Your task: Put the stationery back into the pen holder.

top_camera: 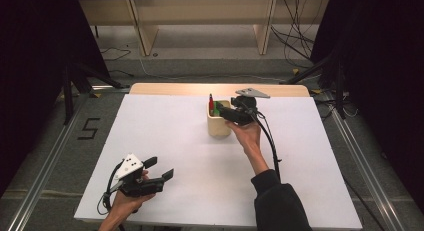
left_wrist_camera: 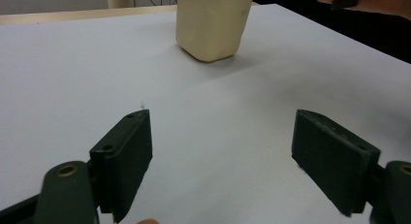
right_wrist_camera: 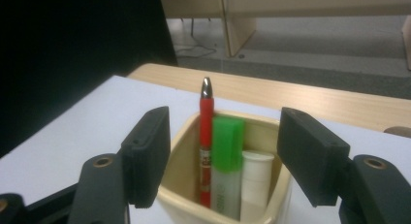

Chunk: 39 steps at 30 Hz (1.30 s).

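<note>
Right tongs: my right gripper (right_wrist_camera: 220, 158) hangs just above the near rim of the cream pen cup (top_camera: 218, 125), jaws spread wide, nothing pressed between them (the pads stand to either side of the cup's mouth).
Left tongs: my left gripper (top_camera: 159, 169) sits low over the near left part of the table, well apart from the cup, jaws wide and bare.
Pen cup: upright on the white table top (top_camera: 165, 136), toward the far middle, its rounded base flat on the surface.
Red pen: the red pen (right_wrist_camera: 206, 136) stands upright at the cup's left inside wall, metal tip up, rising above the rim.
Green marker: the green marker (right_wrist_camera: 227, 163) is just beside the pen, touching it as far as I can tell.
White tube: the white capped tube (right_wrist_camera: 256, 178) sits lower, right of the marker.
</note>
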Available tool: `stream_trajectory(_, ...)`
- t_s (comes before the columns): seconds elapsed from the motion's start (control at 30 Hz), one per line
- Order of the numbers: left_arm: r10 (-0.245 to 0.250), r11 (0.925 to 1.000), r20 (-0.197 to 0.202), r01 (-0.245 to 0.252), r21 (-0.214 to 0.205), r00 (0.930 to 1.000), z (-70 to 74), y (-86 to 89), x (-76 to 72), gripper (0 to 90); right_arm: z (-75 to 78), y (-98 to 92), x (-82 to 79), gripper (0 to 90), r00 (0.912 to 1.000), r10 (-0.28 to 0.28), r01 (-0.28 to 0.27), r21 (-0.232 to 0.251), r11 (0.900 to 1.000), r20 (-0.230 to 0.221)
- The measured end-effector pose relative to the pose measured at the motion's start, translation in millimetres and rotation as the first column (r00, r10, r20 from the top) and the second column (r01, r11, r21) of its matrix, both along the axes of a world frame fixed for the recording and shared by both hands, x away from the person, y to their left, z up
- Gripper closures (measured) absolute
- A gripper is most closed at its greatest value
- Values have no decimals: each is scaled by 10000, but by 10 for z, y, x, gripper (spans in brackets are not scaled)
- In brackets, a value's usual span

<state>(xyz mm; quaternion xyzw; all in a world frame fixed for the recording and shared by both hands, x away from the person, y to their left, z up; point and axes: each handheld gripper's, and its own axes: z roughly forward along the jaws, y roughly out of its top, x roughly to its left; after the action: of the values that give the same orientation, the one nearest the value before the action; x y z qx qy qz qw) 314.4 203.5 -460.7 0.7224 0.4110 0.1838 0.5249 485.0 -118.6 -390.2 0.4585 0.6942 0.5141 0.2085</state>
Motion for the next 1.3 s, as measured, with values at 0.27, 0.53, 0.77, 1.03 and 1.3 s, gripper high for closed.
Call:
stream_trajectory(0.27,34,10000,-33,-33,35,10000,-11,12,14,219,57,-134,-303,347,9965,834,-830,-521,9952,63)
stream_trajectory(0.53,54,10000,-85,-55,-58,9999,-11,26,18,219,49,-204,-547,328,9895,1441,-1433,-513,9883,123)
stream_trajectory(0.77,44,10000,-186,-45,-85,9998,-26,22,32,218,18,-270,-735,307,9815,1900,-1894,-283,9815,224)
stream_trajectory(1.03,14,10000,-270,-15,-48,9996,-35,17,52,217,-92,-379,-966,295,9739,2263,-2260,-185,9740,180)
stream_trajectory(1.3,-47,10000,-263,46,-30,9996,-33,13,38,217,-190,-517,-1106,283,9732,2298,-2296,-336,9727,47)
